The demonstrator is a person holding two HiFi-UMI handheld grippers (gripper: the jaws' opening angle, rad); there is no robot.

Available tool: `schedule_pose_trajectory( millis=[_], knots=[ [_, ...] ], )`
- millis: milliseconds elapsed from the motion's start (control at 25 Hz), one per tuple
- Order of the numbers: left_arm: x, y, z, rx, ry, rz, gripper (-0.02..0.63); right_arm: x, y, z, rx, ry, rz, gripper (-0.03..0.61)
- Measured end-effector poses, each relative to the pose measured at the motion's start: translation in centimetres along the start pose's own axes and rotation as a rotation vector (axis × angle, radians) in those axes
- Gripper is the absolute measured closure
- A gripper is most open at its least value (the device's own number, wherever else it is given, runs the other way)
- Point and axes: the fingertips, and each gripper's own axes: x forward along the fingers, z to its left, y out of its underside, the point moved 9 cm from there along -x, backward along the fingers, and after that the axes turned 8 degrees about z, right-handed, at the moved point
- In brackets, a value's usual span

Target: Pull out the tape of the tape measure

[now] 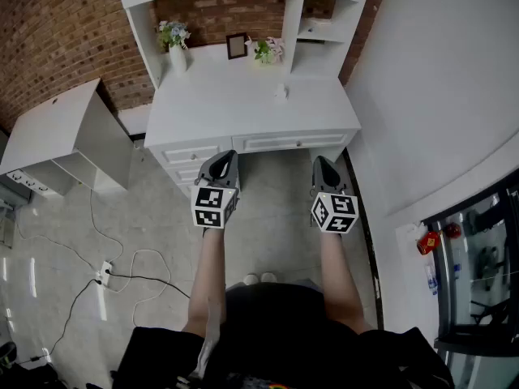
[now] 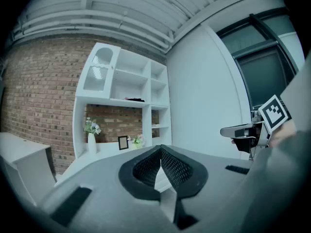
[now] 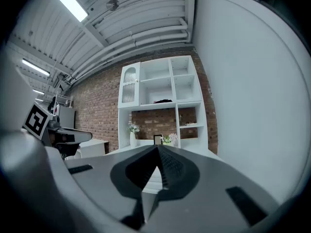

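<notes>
I see no tape measure that I can make out for sure. A small pale object (image 1: pixel 280 92) lies on the white desk (image 1: pixel 243 112), too small to identify. Both grippers hang in the air in front of the desk drawers, over the floor. My left gripper (image 1: pixel 220 163) has its jaws closed tip to tip with nothing between them, as the left gripper view (image 2: pixel 160 148) shows. My right gripper (image 1: pixel 324 165) is likewise shut and empty (image 3: pixel 158 147). Each gripper points toward the desk and its shelf unit.
On the desk stand a vase of flowers (image 1: pixel 176 43), a picture frame (image 1: pixel 237 45) and a small plant (image 1: pixel 266 51). A low white cabinet (image 1: pixel 65 132) sits at the left. A power strip with cables (image 1: pixel 104 274) lies on the floor. A white wall runs along the right.
</notes>
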Motion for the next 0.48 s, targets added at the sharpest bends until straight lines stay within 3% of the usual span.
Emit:
schedule_pose_trajectory(
  millis=[480],
  knots=[
    [-0.37,0.79,-0.32,-0.007,0.001,0.026,0.604,-0.43,0.39,0.27,0.002,-0.006,0.000,0.581]
  ],
)
